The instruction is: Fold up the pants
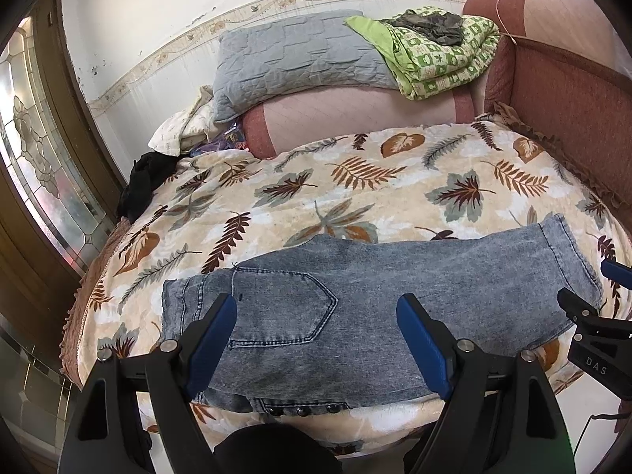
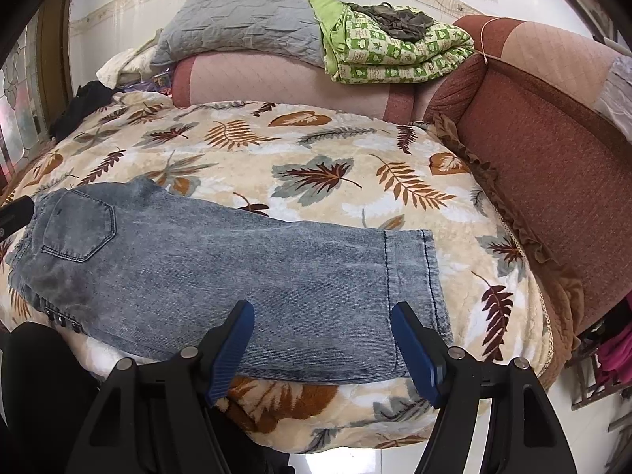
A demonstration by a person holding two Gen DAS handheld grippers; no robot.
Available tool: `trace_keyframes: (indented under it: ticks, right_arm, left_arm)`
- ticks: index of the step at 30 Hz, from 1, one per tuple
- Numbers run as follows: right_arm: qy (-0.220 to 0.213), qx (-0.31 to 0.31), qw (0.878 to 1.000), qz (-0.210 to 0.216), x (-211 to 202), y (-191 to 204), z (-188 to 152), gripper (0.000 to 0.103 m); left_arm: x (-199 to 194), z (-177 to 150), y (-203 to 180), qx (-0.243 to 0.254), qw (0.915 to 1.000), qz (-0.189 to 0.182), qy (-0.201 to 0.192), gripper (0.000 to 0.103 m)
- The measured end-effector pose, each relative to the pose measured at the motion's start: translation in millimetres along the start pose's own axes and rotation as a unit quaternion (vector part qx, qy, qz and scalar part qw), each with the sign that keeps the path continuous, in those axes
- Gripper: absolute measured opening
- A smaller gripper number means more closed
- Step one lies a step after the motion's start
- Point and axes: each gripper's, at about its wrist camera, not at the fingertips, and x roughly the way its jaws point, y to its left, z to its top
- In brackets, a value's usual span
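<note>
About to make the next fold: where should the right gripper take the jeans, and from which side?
Take the hem end of the jeans, coming from the near edge of the bed. The legs lie flat and stacked, so the near hem corner offers a free edge, right ahead of the open right gripper.

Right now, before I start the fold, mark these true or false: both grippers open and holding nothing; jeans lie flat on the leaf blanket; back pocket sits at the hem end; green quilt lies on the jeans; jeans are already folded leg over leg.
1. Left gripper and right gripper are open and hold nothing: true.
2. The jeans lie flat on the blanket: true.
3. The pocket is at the hem end: false, it is at the waist end.
4. The quilt lies on the jeans: false, it sits on the far cushions.
5. Jeans are folded leg over leg: true, only one leg width shows.
</note>
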Motion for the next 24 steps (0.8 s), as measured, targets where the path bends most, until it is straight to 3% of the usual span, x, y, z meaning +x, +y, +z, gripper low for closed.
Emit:
trace_keyframes:
  ticks: [24]
  right_arm:
    - [0.013, -0.005, 1.0, 0.007, 11, 7, -2, 0.075]
  left_arm:
    - [15, -9, 4, -0.005, 0.9996, 0.001, 0.028, 0.084]
